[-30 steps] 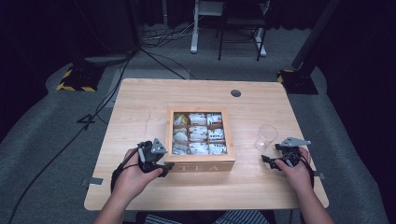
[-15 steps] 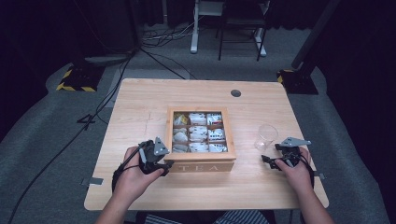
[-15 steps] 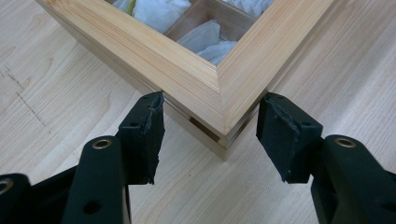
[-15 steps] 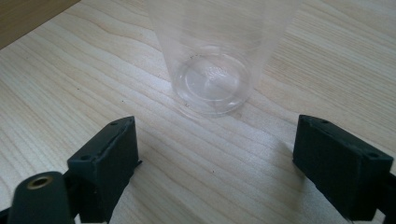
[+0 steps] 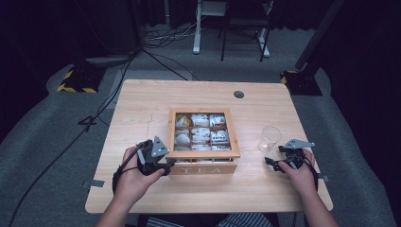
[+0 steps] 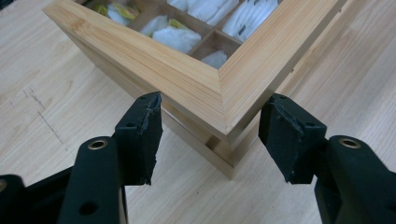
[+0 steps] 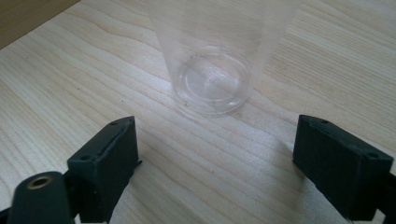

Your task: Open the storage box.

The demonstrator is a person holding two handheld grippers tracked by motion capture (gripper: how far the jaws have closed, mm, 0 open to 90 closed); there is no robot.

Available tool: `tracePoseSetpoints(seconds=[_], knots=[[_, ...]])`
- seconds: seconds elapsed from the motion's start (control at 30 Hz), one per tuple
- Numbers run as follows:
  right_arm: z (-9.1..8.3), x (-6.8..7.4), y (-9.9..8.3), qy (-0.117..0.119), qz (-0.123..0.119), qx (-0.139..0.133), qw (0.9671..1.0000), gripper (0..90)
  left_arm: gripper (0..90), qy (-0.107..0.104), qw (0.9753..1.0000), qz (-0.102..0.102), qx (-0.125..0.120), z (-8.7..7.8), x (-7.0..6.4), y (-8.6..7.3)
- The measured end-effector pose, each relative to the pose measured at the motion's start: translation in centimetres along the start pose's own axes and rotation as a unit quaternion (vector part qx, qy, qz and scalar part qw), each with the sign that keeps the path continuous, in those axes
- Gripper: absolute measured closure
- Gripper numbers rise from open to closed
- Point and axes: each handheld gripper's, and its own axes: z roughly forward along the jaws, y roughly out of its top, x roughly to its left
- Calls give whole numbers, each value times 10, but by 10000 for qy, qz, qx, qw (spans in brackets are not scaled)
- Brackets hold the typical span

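Tea box (image 5: 203,139) seen mid-table, lid shut, near corner poking between jaws of left gripper (image 6: 210,133). Jaws held wide apart, one each side of corner, likely so lid edge can be caught and lifted. Clear cup (image 7: 217,56) stood upright at 12 o'clock from right gripper (image 7: 215,154); jaws spread, nothing held, likely kept ready.

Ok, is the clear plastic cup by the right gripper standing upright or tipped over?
Upright. The clear plastic cup stands on its base on the table, mouth up, and the right gripper view shows its round bottom flat on the wood, apparently empty.
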Motion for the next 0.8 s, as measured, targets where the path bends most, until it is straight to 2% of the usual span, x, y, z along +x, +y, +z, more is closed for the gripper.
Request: tracePoseSetpoints(seconds=[0.23,0.4,0.57,0.8], knots=[[0,0,0,-3,-12,5,10000,142,361,120,9994,-10,-320,0,1,2],[-1,0,-1,12,-26,1,10000,142,347,195,9988,-26,-440,0,2,5],[-1,1,-1,1,-26,-2,10000,142,310,267,9986,-76,-457,1,4,7],[-1,1,-1,0,-23,-2,10000,142,300,501,9954,15,-817,-1,5,12]])
